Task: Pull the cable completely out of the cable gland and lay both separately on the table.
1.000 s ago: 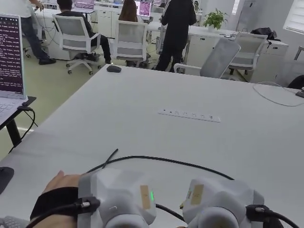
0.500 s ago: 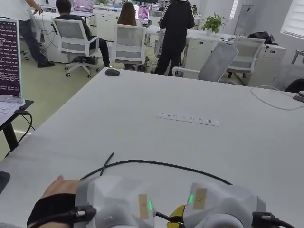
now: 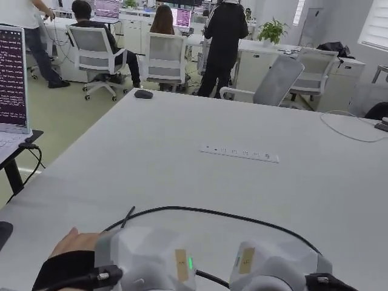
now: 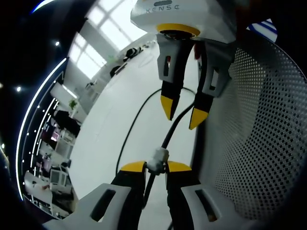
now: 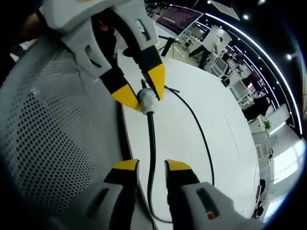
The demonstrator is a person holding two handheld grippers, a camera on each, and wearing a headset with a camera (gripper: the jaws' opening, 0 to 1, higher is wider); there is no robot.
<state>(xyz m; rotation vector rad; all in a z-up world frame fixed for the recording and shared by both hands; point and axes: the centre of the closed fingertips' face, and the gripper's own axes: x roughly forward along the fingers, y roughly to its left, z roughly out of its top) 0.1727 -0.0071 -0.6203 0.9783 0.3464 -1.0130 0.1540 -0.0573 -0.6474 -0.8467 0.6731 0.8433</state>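
A thin black cable (image 3: 206,211) loops across the white table (image 3: 182,121), its free end lying near a gloved hand. My left gripper (image 4: 156,167) is shut on the small white cable gland (image 4: 157,157), with the cable running through it. In the right gripper view the gland (image 5: 146,98) sits between the left gripper's yellow tips. My right gripper (image 5: 151,165) faces the left one at close range. The cable (image 5: 151,143) passes between its yellow-tipped jaws with a gap on each side. In the head view both white gripper bodies sit at the bottom edge with their tips hidden.
A flush power strip (image 3: 239,153) lies mid-table, a black mouse (image 3: 143,93) at the far left edge, a thin white cable (image 3: 345,130) at the far right. A laptop (image 3: 12,79) stands on a stand to the left. A grey perforated surface (image 4: 259,124) sits beside the grippers. People and office chairs are beyond the table.
The cable's free end has slid nearer the grippers and the loop reaches further right. The yellow tips seen between the gripper bodies half a second ago are now hidden.
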